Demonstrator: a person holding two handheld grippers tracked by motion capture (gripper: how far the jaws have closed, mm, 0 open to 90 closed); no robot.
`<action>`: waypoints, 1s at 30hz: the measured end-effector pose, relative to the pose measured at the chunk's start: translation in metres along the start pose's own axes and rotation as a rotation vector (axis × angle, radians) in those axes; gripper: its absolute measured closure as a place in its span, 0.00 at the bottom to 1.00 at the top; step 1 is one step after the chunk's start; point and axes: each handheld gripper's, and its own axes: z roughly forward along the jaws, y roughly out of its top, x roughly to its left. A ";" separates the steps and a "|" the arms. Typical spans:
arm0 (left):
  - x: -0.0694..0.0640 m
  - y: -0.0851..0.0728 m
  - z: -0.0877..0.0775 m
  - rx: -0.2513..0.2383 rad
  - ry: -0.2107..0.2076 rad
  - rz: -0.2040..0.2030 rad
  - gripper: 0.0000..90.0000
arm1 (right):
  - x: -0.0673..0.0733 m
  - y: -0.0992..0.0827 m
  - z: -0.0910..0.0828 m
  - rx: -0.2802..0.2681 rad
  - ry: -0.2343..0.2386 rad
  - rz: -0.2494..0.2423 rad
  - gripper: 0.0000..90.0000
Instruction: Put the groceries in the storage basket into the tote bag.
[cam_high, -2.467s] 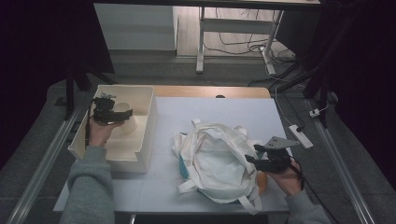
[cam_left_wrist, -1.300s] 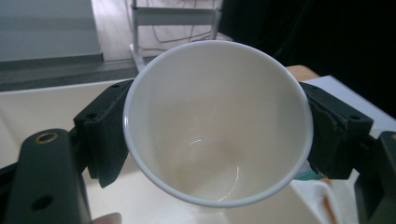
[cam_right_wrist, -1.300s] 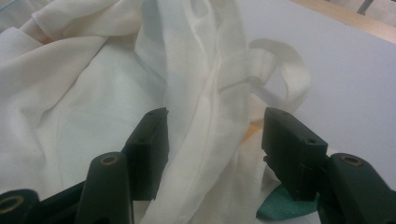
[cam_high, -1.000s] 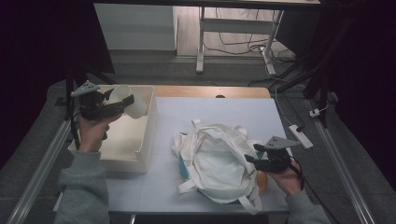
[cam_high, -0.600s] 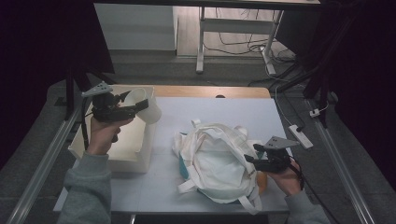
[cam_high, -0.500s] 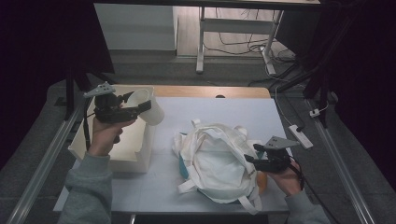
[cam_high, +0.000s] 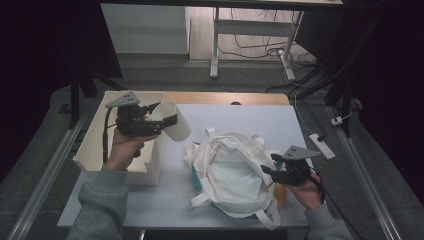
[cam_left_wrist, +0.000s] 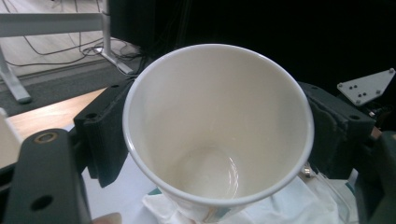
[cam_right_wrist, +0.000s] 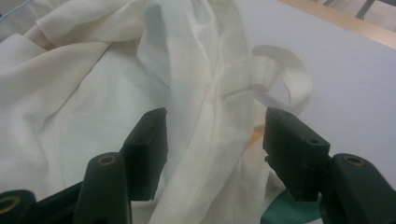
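L gripper (cam_high: 167, 121) clamps paper cup (cam_high: 172, 120) | R gripper (cam_right_wrist: 212, 140) jaws apart over cloth bag (cam_high: 232, 172)

At a white table (cam_high: 240, 117), the left gripper (cam_high: 161, 121) holds a white paper cup (cam_high: 172, 120) on its side above the inner edge of a white bin (cam_high: 95, 152) at the table's left edge. The right gripper (cam_high: 267, 170) rests at a crumpled white cloth bag (cam_high: 232, 175) near the front edge.
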 end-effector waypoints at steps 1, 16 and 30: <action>-0.002 0.000 0.002 0.004 -0.005 0.002 0.22 | 0.000 0.000 0.000 -0.002 0.000 0.001 0.45; -0.034 -0.002 0.040 0.074 -0.088 0.049 0.22 | 0.012 0.010 0.001 -0.034 0.017 -0.027 0.41; -0.058 -0.016 0.087 0.183 -0.135 0.084 0.22 | 0.031 0.027 0.002 -0.095 0.061 -0.047 0.34</action>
